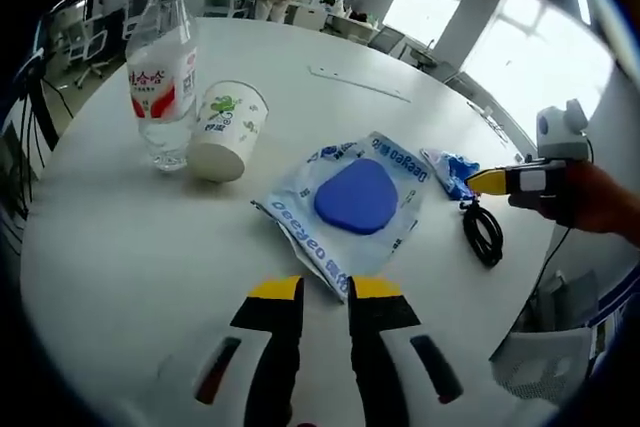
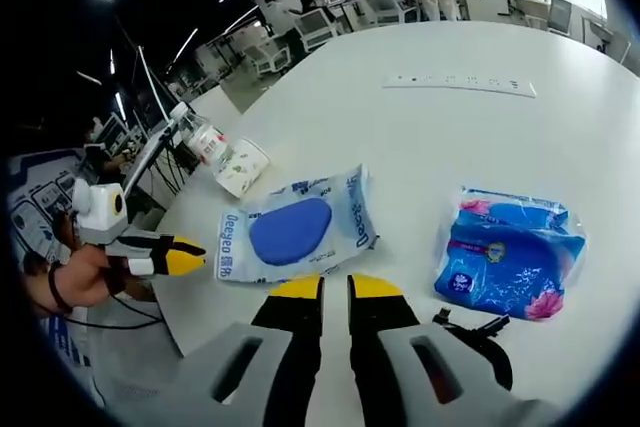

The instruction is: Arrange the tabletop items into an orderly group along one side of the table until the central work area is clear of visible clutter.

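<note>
Both tongs (image 1: 325,289) (image 2: 335,287) narrow, empty, near a clear packet (image 1: 345,204) holding, seemingly, a blue pad

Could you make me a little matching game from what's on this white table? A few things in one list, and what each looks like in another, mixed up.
Things:
1. water bottle
2. paper cup
3. clear packet
4. tissue pack

Descriptions:
a. lying on its side
b. blue, printed with pink flowers
c. standing upright, red and white label
d. flat, holding a blue oval pad

Pairs: 1-c, 2-a, 3-d, 4-b
</note>
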`<state>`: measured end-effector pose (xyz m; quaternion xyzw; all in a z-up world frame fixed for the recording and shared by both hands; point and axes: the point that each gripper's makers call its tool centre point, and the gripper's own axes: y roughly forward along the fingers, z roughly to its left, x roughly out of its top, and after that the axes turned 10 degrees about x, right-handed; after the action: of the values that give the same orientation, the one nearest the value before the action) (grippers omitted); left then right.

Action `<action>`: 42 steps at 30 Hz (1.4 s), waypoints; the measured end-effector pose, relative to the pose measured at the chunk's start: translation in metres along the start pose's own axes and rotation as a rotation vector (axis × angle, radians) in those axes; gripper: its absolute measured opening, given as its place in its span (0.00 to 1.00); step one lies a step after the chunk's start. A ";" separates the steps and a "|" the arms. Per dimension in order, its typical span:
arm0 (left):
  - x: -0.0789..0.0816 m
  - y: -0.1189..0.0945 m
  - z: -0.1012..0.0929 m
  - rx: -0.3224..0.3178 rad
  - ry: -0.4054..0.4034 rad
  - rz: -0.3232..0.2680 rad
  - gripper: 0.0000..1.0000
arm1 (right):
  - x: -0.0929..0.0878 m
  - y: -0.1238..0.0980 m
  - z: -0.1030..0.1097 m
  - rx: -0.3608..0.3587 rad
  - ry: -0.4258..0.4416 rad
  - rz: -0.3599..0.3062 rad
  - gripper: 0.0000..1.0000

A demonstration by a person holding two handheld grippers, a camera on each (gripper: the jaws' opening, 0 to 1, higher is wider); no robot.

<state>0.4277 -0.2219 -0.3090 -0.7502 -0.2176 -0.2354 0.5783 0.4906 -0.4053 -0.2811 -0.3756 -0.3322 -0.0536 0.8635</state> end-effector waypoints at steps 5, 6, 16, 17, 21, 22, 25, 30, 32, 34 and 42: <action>0.000 0.003 -0.002 -0.002 -0.011 0.005 0.16 | 0.008 0.007 -0.002 0.002 -0.013 0.010 0.08; 0.000 0.003 -0.002 -0.001 -0.012 0.006 0.16 | 0.010 0.008 -0.003 0.001 -0.016 0.013 0.08; -0.004 0.010 -0.004 -0.001 -0.030 0.021 0.16 | 0.019 0.021 -0.016 -0.011 -0.051 0.047 0.11; -0.005 0.010 -0.004 0.000 -0.032 0.023 0.16 | 0.020 0.022 -0.018 -0.012 -0.054 0.049 0.11; -0.007 0.013 -0.003 0.002 -0.033 0.031 0.16 | 0.020 0.030 -0.024 -0.012 -0.054 0.065 0.12; -0.007 0.014 -0.003 0.003 -0.035 0.033 0.16 | 0.020 0.031 -0.025 -0.013 -0.054 0.068 0.12; -0.007 0.015 -0.004 0.004 -0.035 0.037 0.16 | 0.020 0.035 -0.028 -0.016 -0.061 0.079 0.13; -0.008 0.017 -0.006 0.004 -0.037 0.044 0.15 | 0.019 0.042 -0.031 -0.017 -0.068 0.097 0.14; -0.009 0.018 -0.006 0.003 -0.038 0.048 0.15 | 0.018 0.045 -0.034 -0.019 -0.073 0.108 0.14; -0.010 0.018 -0.007 0.008 -0.030 0.053 0.15 | 0.015 0.048 -0.034 -0.015 -0.080 0.122 0.13; -0.009 0.023 -0.009 0.011 -0.002 0.064 0.08 | 0.010 0.045 -0.034 -0.006 -0.098 0.144 0.06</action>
<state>0.4329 -0.2366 -0.3302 -0.7540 -0.1955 -0.2148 0.5892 0.5317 -0.3950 -0.3195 -0.4033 -0.3459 0.0258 0.8468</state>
